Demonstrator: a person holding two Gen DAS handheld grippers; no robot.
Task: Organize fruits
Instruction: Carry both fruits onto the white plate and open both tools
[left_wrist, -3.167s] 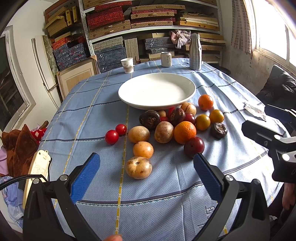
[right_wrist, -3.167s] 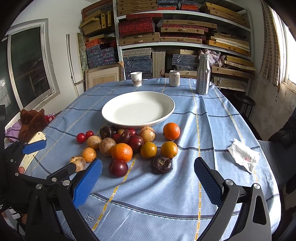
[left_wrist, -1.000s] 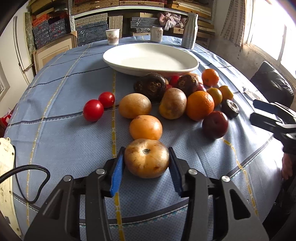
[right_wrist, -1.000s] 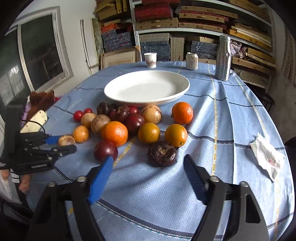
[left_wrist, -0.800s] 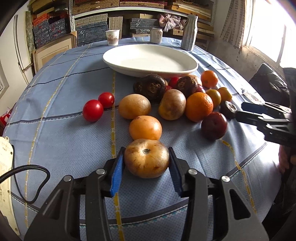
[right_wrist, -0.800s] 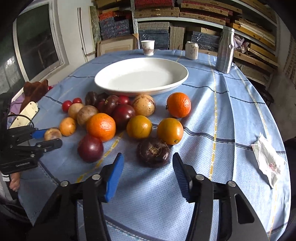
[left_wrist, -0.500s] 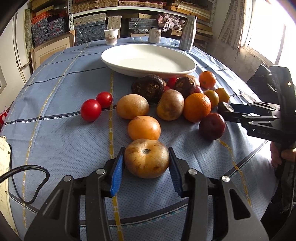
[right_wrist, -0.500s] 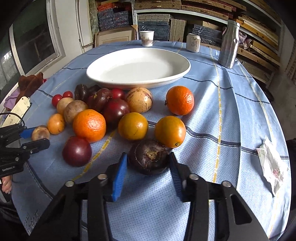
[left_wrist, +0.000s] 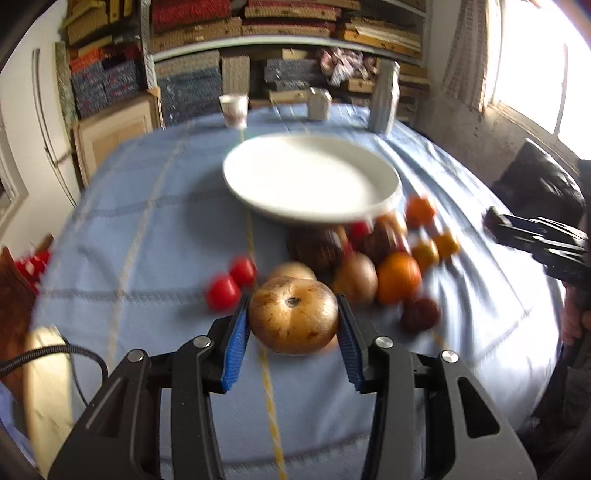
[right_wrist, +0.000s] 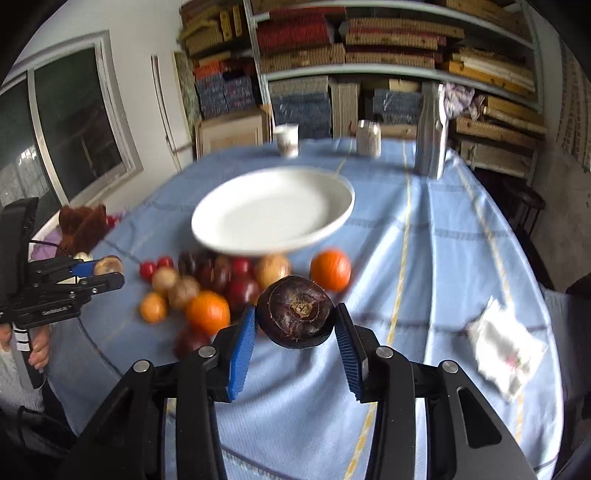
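We see a white plate (right_wrist: 273, 210) on a pale blue tablecloth (right_wrist: 436, 258) crossed by yellow and darker blue lines. Near the plate lie two red tomatoes (left_wrist: 231, 282) and a bright orange (right_wrist: 330, 269). Blue pads line each black claw; one fruit is mottled tan-brown (left_wrist: 293, 319), the other dark purple-brown (right_wrist: 295, 311).

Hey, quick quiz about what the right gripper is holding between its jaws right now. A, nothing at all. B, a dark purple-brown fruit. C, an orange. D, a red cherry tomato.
B: the right gripper has its blue pads pressed on either side of the dark purple-brown fruit, lifted clear of the blue tablecloth, while the oranges and cherry tomatoes lie on the cloth near the white plate.
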